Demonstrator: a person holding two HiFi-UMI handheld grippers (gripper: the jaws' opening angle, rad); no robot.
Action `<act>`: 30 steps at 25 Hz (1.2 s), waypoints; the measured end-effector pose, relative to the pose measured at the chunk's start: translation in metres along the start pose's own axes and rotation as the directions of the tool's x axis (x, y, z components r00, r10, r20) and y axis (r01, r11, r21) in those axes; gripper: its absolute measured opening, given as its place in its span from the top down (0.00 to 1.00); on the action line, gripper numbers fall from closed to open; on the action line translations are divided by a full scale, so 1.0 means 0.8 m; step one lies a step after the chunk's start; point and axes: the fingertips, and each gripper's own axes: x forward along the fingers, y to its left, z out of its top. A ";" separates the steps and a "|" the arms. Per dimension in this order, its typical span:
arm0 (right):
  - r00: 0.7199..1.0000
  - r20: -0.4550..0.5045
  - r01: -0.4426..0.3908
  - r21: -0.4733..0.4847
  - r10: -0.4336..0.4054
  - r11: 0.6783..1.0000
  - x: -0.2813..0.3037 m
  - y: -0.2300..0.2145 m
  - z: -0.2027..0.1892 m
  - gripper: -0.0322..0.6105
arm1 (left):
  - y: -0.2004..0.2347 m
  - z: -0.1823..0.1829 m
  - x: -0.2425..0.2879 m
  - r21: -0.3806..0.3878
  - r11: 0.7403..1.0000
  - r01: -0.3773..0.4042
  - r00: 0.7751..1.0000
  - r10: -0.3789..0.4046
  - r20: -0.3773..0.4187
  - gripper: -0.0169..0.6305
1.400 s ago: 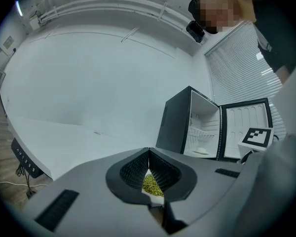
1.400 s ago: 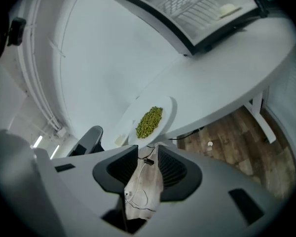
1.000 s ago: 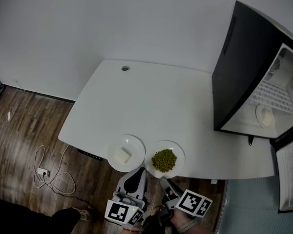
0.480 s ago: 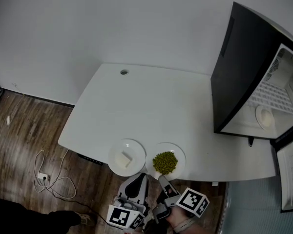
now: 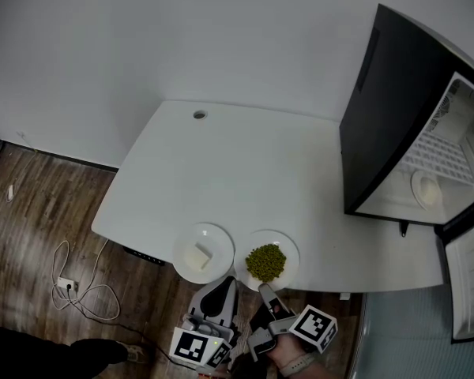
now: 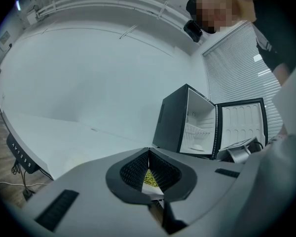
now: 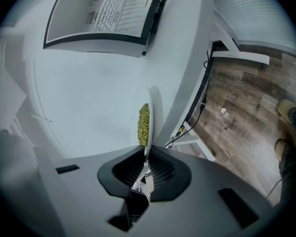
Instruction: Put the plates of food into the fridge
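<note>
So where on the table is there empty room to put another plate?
Lots: the middle and back of the table, from the small hole across to the fridge. It is crowded only at the front edge, where the plate of peas and the plate with the white block sit.

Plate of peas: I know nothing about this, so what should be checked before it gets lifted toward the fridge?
1. Grip: the right hand-held gripper has just been closing its jaws, which now pinch the pea plate at its rim: ok.
2. Fridge door open: ok.
3. Table between pea plate and fridge free of things: ok.
4. Room beside the plate inside: cannot tell.
5. Grip firm enough to keep the peas level: cannot tell.
</note>
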 end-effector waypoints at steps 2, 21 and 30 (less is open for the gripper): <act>1.000 0.005 -0.005 0.011 0.005 1.000 -0.003 -0.002 0.002 0.91 | -0.001 -0.001 0.001 -0.001 1.000 0.002 1.000 -0.002 -0.003 0.96; 0.997 0.039 -0.074 0.036 0.072 0.997 -0.042 0.005 0.039 0.93 | -0.024 0.002 0.033 -0.002 0.998 0.062 0.998 -0.063 -0.015 0.96; 0.991 0.099 -0.099 0.036 0.095 0.994 -0.070 0.021 0.078 0.93 | -0.055 0.014 0.077 -0.002 0.991 0.133 0.991 -0.133 -0.009 0.96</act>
